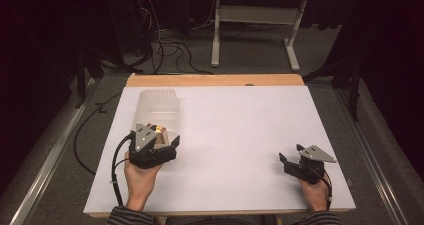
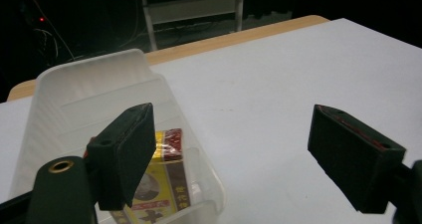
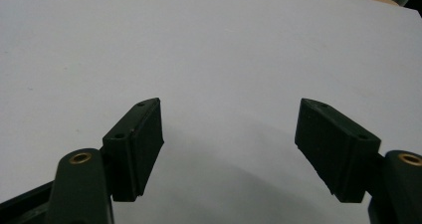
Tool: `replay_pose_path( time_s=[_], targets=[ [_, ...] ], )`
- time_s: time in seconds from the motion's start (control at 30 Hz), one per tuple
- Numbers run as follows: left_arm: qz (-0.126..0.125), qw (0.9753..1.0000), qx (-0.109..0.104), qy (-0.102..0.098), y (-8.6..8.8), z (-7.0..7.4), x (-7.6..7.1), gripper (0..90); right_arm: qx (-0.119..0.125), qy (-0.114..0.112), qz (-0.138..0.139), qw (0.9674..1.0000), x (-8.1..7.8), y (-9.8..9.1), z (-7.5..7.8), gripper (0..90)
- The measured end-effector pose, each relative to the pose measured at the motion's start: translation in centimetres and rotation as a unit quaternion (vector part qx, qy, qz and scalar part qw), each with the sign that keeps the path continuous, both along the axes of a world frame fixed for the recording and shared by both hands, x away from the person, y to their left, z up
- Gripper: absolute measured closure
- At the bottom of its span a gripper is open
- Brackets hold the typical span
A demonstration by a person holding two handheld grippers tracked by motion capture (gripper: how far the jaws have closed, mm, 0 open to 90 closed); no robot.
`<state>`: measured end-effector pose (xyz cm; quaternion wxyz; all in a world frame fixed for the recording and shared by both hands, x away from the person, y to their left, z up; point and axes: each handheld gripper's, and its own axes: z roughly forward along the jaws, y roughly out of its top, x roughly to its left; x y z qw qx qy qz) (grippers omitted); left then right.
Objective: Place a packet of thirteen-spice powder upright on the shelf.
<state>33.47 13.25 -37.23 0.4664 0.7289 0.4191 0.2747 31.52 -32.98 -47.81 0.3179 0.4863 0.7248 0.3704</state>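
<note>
Left tongs (image 2: 234,154) stand wide apart, nothing pinched; one jaw sits over the near-right corner of the translucent white plastic rectangular bin (image 2: 94,92), the other out over bare counter (image 2: 298,74), so they straddle the bin's right wall, probably to grab or nudge it. Inside the bin's near end lies a yellow and dark-red printed cardboard box (image 2: 159,179), flat on the bin's floor. Bin sits on the left half of the white-topped counter, long side running away from the person. Right tongs (image 3: 229,149) also spread open, empty, parked low over the near-right counter, well apart from the bin, likely waiting.
</note>
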Motion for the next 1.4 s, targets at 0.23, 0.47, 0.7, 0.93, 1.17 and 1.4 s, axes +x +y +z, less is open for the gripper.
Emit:
replay_pose_path(
  time_s=[0.23, 0.47, 0.7, 0.93, 1.17, 1.4],
  targets=[
    [-0.023, 0.9997, -0.004, 0.003, -1.2, 0.1, 0.0, 19.6, -0.001, -0.001, 0.001, 1.0000, 0.0, 0.0, 0.0, 27.1],
    [-0.039, 0.9992, 0.008, -0.002, -2.5, 0.0, -0.4, 20.2, 0.000, -0.001, 0.000, 1.0000, 0.0, 0.0, 0.0, 27.1],
    [-0.061, 0.9981, 0.011, 0.007, -3.6, -0.3, -0.3, 20.4, -0.001, -0.001, 0.001, 1.0000, 0.0, 0.0, 0.0, 27.1],
    [-0.075, 0.9970, 0.007, 0.017, -4.3, -0.6, -0.2, 20.6, -0.001, -0.001, 0.000, 1.0000, 0.0, 0.0, 0.0, 27.1],
    [-0.087, 0.9960, 0.009, 0.018, -5.2, -0.9, -0.2, 20.7, 0.000, -0.001, 0.001, 1.0000, 0.0, 0.0, 0.0, 27.1],
    [-0.096, 0.9951, 0.008, 0.024, -5.7, -1.1, -0.1, 21.2, -0.002, -0.002, 0.002, 1.0000, 0.0, 0.0, 0.0, 27.1]
  ],
)
